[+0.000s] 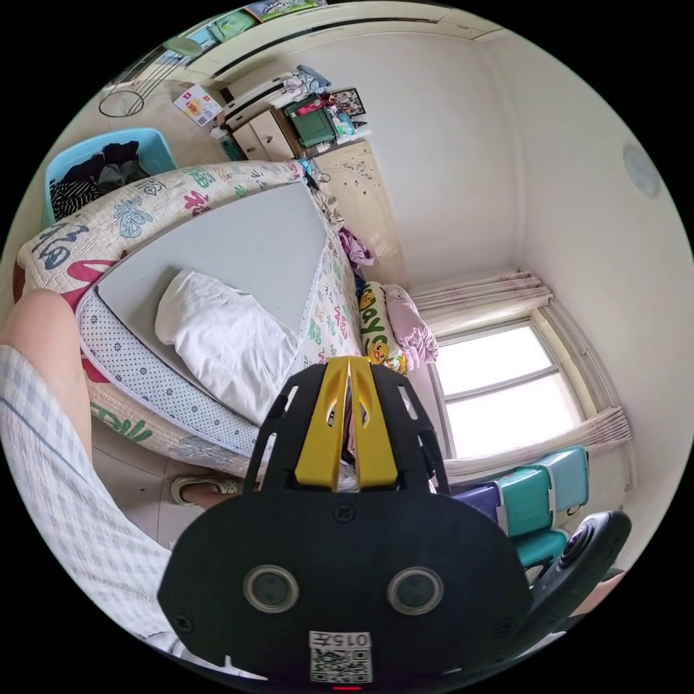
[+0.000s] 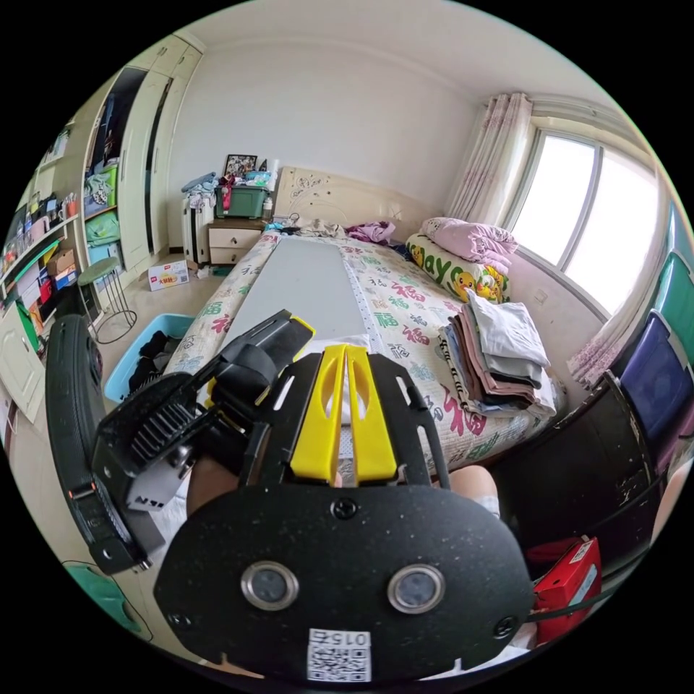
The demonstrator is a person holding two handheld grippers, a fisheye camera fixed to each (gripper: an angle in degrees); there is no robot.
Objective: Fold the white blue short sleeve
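Left gripper: where it rides lowest in the left gripper view, the left gripper [image 1: 350, 361] has its two yellow jaws pressed together with nothing between them, held above the bed's near edge.
Right gripper: the right gripper [image 2: 345, 350] likewise has its yellow jaws closed on nothing; the left gripper's black body [image 2: 181, 412] sits just beside it, towards the wardrobe side.
Person: a checked sleeve [image 1: 65, 477] and a bare arm show at the edge of the left gripper view.
Garment: the white short sleeve [image 1: 217, 336] lies as a folded, slightly puffed white bundle on the grey mat [image 1: 238, 246], at the mat's near end (no blue part can be made out from here); in the right gripper view a strip of it [image 2: 340, 340] shows just past the jaws.
Edges: the bundle's one end reaches over the mat's dotted border [image 1: 137, 354]; the far stretch of the grey mat is bare.
Bed: the patterned quilt [image 2: 405, 296] surrounds the mat on the sides that show.
Stack: one pile of folded clothes [image 2: 499, 354] rests on the quilt near the bed's window-side corner, well apart from the bundle.
Pillows: one yellow-lettered cushion [image 2: 448, 271] with pink bedding [image 2: 470, 238] on top.
Floor: one blue basket of dark clothes [image 2: 141, 358] beside the bed, a round stool [image 2: 101, 278] farther on.
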